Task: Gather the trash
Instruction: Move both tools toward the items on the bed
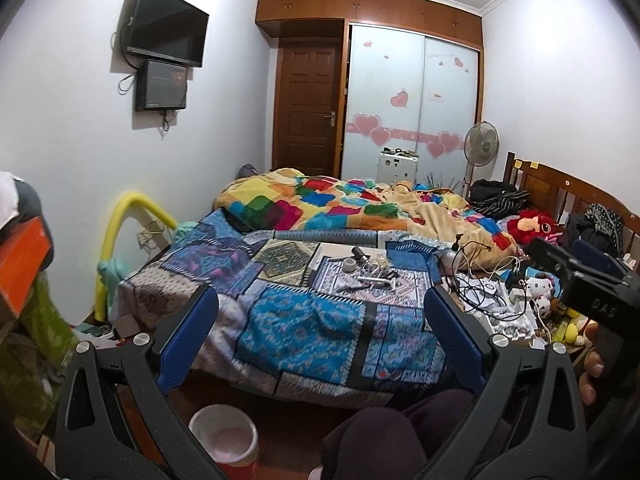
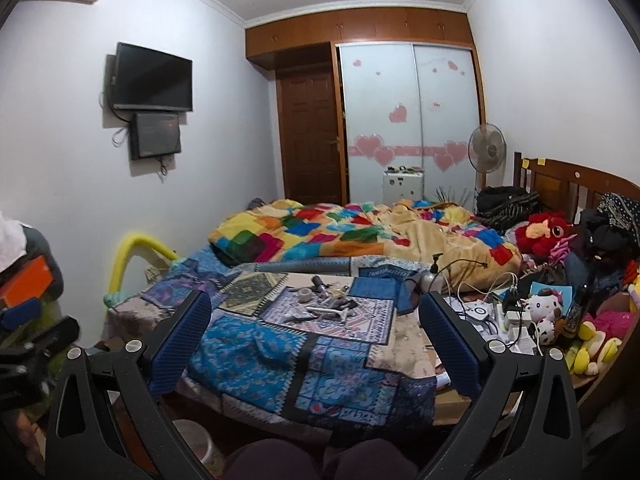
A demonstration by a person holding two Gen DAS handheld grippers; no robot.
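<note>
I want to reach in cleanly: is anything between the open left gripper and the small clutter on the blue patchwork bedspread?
Nothing visible does. The left gripper is held open above bare bedspread, and the clutter lies beyond it with only flat fabric between.

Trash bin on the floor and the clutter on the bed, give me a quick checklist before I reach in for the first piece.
1. Left gripper open and holding nothing: ok.
2. Right gripper open and holding nothing: ok.
3. Trash bin upright on the floor at the foot of the bed, mouth unobstructed: ok.
4. Small items in the middle of the patchwork bedspread in plain view: ok.
5. Which of them are trash: cannot tell, too small.
6. Path clear of the cables lying to the right of the pile: not ok, they lie close by.
</note>
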